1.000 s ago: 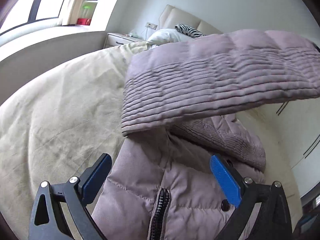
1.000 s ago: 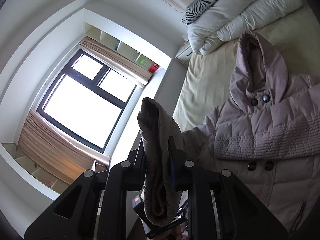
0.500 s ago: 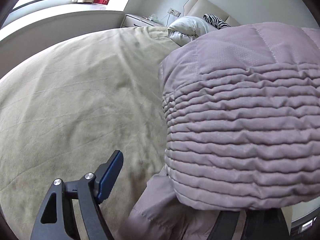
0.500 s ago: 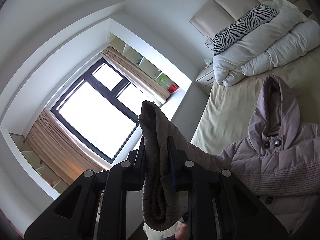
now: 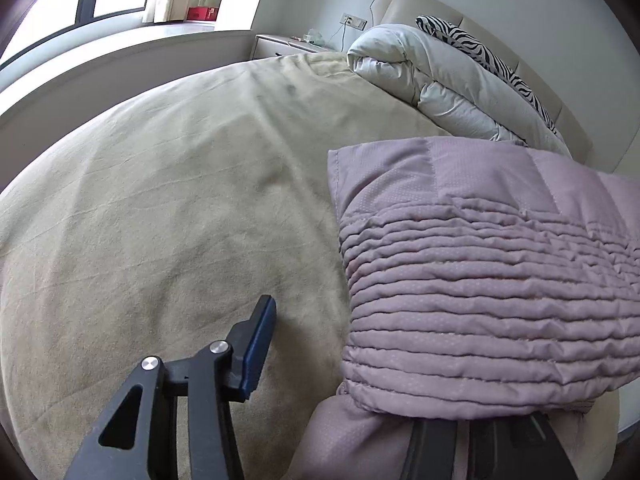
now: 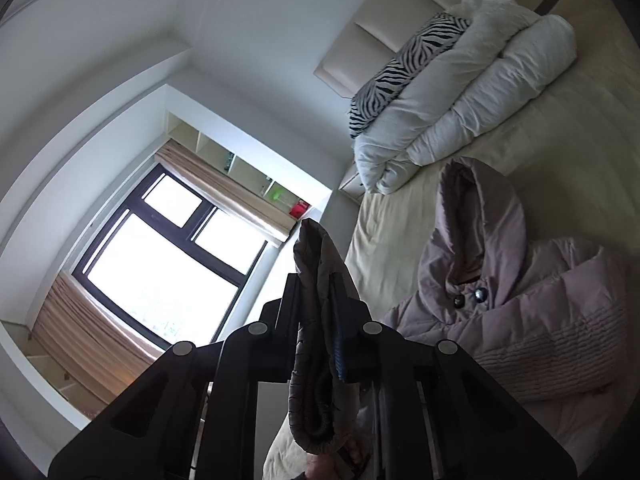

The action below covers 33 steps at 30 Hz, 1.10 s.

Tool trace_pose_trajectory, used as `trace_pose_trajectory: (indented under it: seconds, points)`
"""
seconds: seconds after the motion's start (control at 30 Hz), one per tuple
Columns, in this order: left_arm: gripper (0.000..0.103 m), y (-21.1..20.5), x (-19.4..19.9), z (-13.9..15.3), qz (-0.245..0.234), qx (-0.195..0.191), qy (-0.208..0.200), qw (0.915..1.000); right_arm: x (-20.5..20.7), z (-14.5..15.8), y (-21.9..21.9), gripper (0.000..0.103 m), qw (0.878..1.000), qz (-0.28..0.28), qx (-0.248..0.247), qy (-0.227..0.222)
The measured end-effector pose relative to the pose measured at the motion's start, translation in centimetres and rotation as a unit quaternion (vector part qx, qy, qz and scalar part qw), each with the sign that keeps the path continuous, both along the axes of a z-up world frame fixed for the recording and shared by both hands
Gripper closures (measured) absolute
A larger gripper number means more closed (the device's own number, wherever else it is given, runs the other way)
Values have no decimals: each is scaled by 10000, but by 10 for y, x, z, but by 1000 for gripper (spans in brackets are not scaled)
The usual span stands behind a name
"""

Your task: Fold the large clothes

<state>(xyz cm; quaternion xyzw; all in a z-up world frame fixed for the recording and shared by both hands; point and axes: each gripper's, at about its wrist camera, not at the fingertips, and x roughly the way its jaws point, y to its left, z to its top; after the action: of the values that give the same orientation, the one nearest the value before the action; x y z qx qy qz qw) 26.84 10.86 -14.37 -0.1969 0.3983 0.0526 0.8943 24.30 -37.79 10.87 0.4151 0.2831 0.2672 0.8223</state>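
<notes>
A mauve quilted hooded coat (image 6: 532, 304) lies on the beige bed (image 5: 168, 208), hood toward the pillows. My right gripper (image 6: 320, 320) is shut on a fold of the coat's edge (image 6: 316, 360), held up off the bed. In the left wrist view the coat's ribbed sleeve cuff (image 5: 480, 304) hangs over the right side. My left gripper (image 5: 352, 368) is open; its left finger (image 5: 256, 344) shows and the cuff hides the right finger.
A rolled white duvet (image 5: 432, 80) and a zebra pillow (image 6: 404, 60) lie at the padded headboard (image 6: 400, 8). A nightstand (image 5: 288, 44) stands beside the bed. A large window with curtains (image 6: 160, 272) and a window ledge (image 5: 100, 56) lie to the left.
The left gripper has moved left and forward, so the sleeve cuff now covers its right finger. The right gripper has swung with the held fold, bringing more headboard and duvet into view.
</notes>
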Motion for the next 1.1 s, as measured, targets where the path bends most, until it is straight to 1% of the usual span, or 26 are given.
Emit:
trace_pose_trajectory:
  seconds: [0.1,0.27,0.33,0.4,0.47,0.5,0.57,0.67,0.7,0.73,0.77,0.83,0.93,0.97,1.0,1.07,1.1]
  points:
    - [50,-5,-2,0,-21,175,-14,9998,16,-76,-34,90,9971,-367,97,666]
    - [50,-11,-5,5,-199,485,-40,9986,33,-191,-70,90,9844,-831,196,1541]
    - [49,-13,-7,6,-238,602,-43,9979,37,-225,-80,90,9784,-1004,143,1799]
    - [48,-15,-10,8,-300,724,-10,9969,37,-255,-90,90,9717,-1156,204,2049]
    - [46,-18,-18,12,-390,835,-26,9957,35,-275,-94,90,9715,-1158,374,2036]
    - [45,-17,-23,13,-425,850,-26,9955,34,-280,-93,91,9727,-1130,367,1991]
    - [41,-15,-34,18,-501,808,4,9955,33,-280,-91,90,9750,-1091,154,1931]
    - [35,-14,-55,29,-680,862,72,9939,22,-267,-95,90,9732,-1197,31,1963]
    - [35,-14,-62,35,-765,861,62,9933,18,-264,-98,90,9722,-1270,-25,1965]
    - [35,-14,-68,42,-805,865,4,9930,13,-256,-101,90,9709,-1372,-138,1960]
    - [35,-14,-74,51,-816,888,-117,9926,7,-241,-102,90,9698,-1462,-278,1931]
    - [34,-15,-76,73,-827,1010,-410,9906,0,-219,-99,90,9727,-1458,-562,1717]
    - [34,-21,-54,100,-922,951,-772,9882,-2,-190,-72,90,9805,-1107,-818,1405]
    - [34,-26,-41,105,-964,1021,-830,9866,-1,-180,-57,90,9831,-919,-893,1308]
    - [34,-32,-27,108,-1037,1103,-856,9848,2,-172,-39,90,9849,-713,-991,1226]
    - [36,-41,3,104,-1215,1119,-734,9835,7,-159,0,90,9856,-291,-1253,1094]
    - [38,-41,15,99,-1144,1163,-621,9846,9,-156,17,90,9853,-117,-1354,1037]
